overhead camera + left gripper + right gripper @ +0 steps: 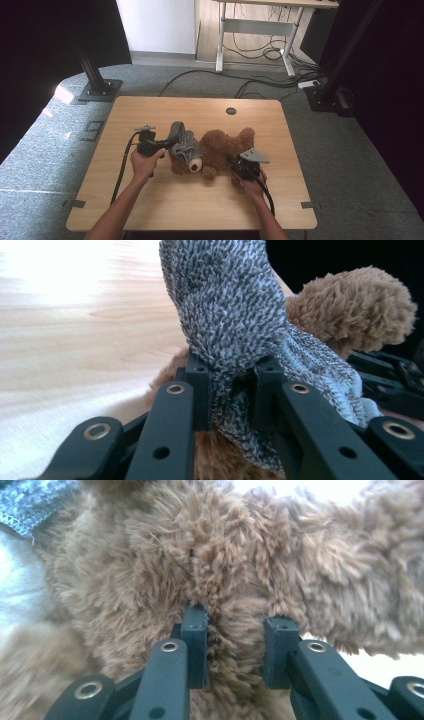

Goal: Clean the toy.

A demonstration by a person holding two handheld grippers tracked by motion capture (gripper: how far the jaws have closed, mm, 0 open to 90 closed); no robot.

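A brown teddy bear (220,150) lies on its back near the middle of the wooden desk (150,200), head toward the person's left, with a grey knitted hat (186,144) partly over its head. The work in hand looks like getting that hat onto, or off, the bear's head.

The left gripper (167,145) comes in from the left, and in the left gripper view its jaws pinch a fold of the hat (235,325), the knit bunched between them. The right gripper (235,165) sits at the bear's lower body; in the right gripper view its jaws are closed on a tuft of brown fur (232,630), steadying the bear (210,560).

The main risks, as I judge them:
- The hold on the hat is only a small fold of stretchy knit, so a firm pull could slip it free of the jaws.
- The right jaws hold mostly pile, not the stuffed body, so the bear may drag along the desk with the hat instead of staying put.
- The hat edge could catch on an ear or the muzzle (195,164) and bunch up.
- A sideways pull could roll the bear over.
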